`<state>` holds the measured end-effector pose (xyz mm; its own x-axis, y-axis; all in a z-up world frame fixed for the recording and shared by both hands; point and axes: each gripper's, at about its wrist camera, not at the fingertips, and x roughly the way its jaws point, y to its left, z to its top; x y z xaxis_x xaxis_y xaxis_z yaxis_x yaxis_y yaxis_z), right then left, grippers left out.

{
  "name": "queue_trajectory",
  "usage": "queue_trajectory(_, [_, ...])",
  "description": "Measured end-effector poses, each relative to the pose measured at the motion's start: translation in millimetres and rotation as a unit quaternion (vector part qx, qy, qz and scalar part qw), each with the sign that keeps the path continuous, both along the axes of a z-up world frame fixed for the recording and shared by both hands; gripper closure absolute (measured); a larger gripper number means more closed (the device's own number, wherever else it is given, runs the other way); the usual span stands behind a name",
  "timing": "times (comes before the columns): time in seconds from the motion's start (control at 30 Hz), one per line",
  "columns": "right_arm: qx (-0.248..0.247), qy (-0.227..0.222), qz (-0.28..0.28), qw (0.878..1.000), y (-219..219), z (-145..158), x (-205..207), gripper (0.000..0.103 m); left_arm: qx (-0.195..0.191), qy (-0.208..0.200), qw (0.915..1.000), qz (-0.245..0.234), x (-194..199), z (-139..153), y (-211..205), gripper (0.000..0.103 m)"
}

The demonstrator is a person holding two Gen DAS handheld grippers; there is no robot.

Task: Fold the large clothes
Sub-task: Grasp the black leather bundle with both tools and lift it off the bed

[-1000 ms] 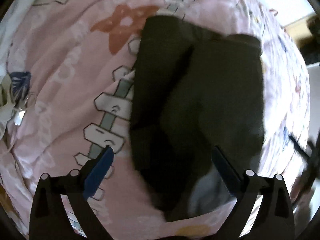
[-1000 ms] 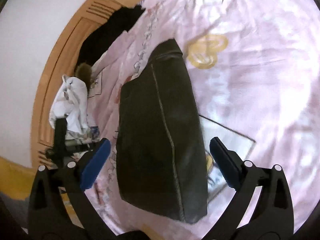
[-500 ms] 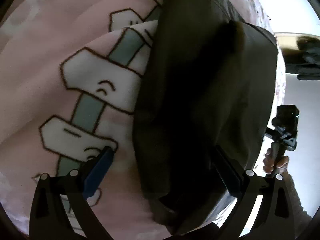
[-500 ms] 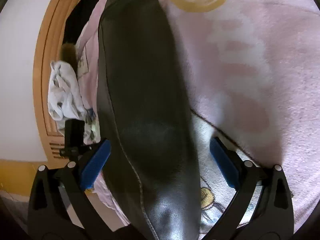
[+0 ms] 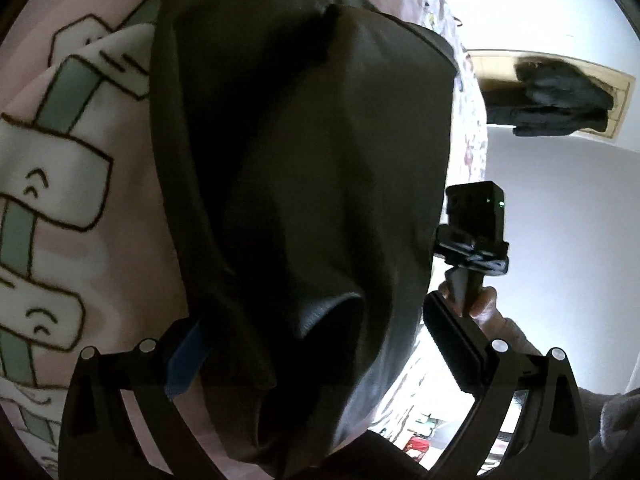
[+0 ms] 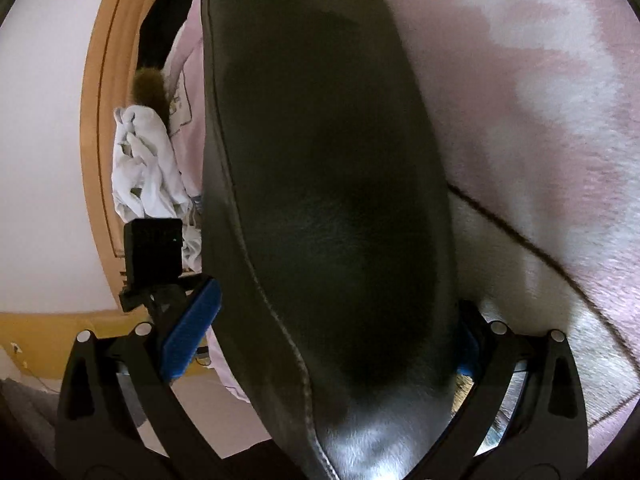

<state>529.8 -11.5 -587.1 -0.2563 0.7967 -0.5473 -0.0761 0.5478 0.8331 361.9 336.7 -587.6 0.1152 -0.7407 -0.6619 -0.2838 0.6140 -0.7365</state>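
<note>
A folded black garment (image 5: 312, 184) lies on the pink patterned bedspread (image 5: 60, 168) and fills the middle of both views; it also shows in the right wrist view (image 6: 320, 200) with a stitched seam. My left gripper (image 5: 320, 356) is open, its fingers either side of the garment's near end. My right gripper (image 6: 324, 336) is open, straddling the garment's opposite end. Each view shows the other gripper beyond the garment: the right one (image 5: 472, 236) and the left one (image 6: 154, 256).
A wooden headboard (image 6: 96, 128) stands at the left of the right wrist view, with a white crumpled cloth (image 6: 140, 168) and a dark fur-trimmed garment (image 6: 160, 40) beside it. Dark clothes (image 5: 560, 100) lie on a shelf at the right of the left wrist view.
Both grippers have moved down and in close to the garment, so it now fills each view. Their jaws stay open and now straddle its ends.
</note>
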Motion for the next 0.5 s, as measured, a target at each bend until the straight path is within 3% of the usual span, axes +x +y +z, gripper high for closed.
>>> queue_trajectory(0.1, [-0.030,-0.023,0.026,0.999,11.4,1.6,-3.2,0.005,0.121,0.024,0.9910,-0.051,2.2,-10.8,-13.1,0.007])
queue_trajectory(0.17, [-0.040,-0.038,0.036,0.998,14.3,3.8,-5.2,0.005,0.143,0.020,0.9865,-0.077,4.0,-11.9,-19.4,0.007])
queue_trajectory(0.27, [-0.055,-0.088,0.059,0.993,22.6,10.9,-13.9,0.005,0.140,0.015,0.9874,-0.073,7.0,-10.8,-22.6,0.007])
queue_trajectory(0.33, [-0.072,-0.128,0.070,0.987,28.3,17.2,-23.5,0.005,0.115,0.024,0.9916,-0.056,10.4,-17.8,-26.6,0.007])
queue_trajectory(0.47, [-0.075,-0.147,0.048,0.985,30.8,32.5,-32.2,0.010,0.062,0.003,0.9975,-0.033,18.6,-3.1,-45.1,0.008])
queue_trajectory(0.5, [-0.075,-0.152,0.045,0.985,30.8,36.8,-34.4,0.014,0.074,-0.002,0.9965,-0.038,19.9,0.4,-53.3,0.008])
